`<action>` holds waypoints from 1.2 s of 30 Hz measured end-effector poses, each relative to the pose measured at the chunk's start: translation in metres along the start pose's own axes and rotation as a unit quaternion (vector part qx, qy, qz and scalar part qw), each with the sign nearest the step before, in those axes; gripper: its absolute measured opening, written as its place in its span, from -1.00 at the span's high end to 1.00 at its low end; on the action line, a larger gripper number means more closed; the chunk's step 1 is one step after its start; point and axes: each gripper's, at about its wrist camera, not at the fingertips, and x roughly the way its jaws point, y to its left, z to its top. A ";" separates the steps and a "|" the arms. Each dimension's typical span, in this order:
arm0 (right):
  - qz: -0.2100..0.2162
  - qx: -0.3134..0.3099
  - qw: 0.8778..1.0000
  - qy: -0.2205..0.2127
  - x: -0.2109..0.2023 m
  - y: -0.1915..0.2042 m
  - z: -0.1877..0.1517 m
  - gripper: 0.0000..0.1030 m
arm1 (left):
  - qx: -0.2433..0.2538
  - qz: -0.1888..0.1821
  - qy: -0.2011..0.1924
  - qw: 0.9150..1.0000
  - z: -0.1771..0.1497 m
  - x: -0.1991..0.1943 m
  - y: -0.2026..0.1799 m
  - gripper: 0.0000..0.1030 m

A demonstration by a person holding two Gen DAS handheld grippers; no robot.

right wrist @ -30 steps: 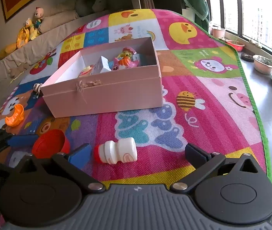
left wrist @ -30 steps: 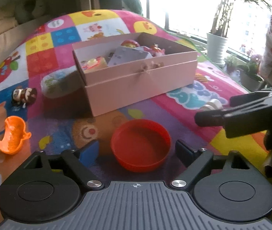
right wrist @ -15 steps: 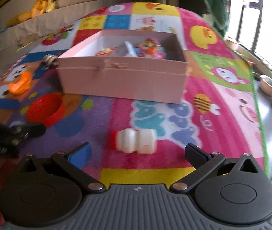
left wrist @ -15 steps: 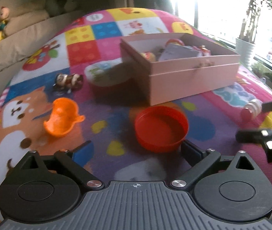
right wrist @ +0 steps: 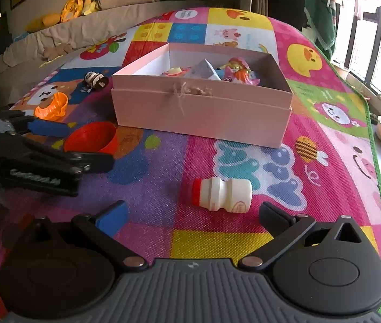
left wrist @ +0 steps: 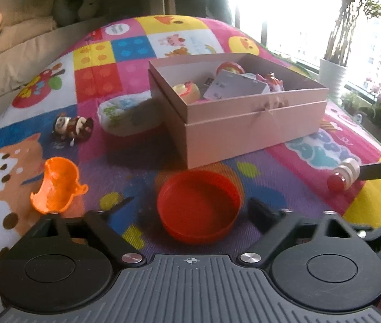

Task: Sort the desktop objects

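A pink open box holds several toys on a colourful play mat. A red bowl lies just in front of my open left gripper, between its spread fingers. A small white bottle with a red cap lies on its side just ahead of my open right gripper. An orange toy scoop and a brown wind-up toy lie to the left.
A white printed pouch lies beside the box's left end. A sofa with stuffed toys runs behind the mat. Potted plants stand by the window on the right. The mat's edge is at the right.
Both grippers swung left, then partly back. The red bowl stays between the left fingers; the bottle now lies right of centre in front of the right gripper.
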 end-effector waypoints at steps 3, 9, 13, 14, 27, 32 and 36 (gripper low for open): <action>-0.007 0.005 1.000 -0.007 -0.002 -0.003 0.005 -0.42 | 0.003 -0.002 -0.005 1.000 -0.003 -0.004 0.002 -0.47; -0.019 0.019 1.000 0.003 0.001 -0.014 0.015 0.17 | 0.001 0.001 -0.013 1.000 -0.012 -0.016 0.007 -0.32; -0.011 0.022 1.000 -0.002 -0.009 -0.018 0.021 0.17 | -0.003 -0.004 -0.019 1.000 -0.010 -0.026 0.011 -0.32; -0.009 0.021 1.000 -0.008 -0.015 -0.020 0.026 0.17 | -0.005 -0.006 -0.027 1.000 -0.005 -0.031 0.012 -0.32; -0.007 0.020 0.985 -0.169 -0.079 -0.058 0.173 0.17 | 0.052 -0.012 -0.168 0.984 0.141 -0.024 0.000 -0.35; -0.006 0.040 0.993 -0.111 -0.037 -0.066 0.179 0.17 | 0.014 -0.046 -0.116 0.992 0.129 0.011 0.005 -0.64; -0.006 0.043 0.996 -0.078 -0.010 -0.071 0.178 0.17 | 0.001 -0.039 -0.111 0.993 0.080 -0.010 0.023 -0.82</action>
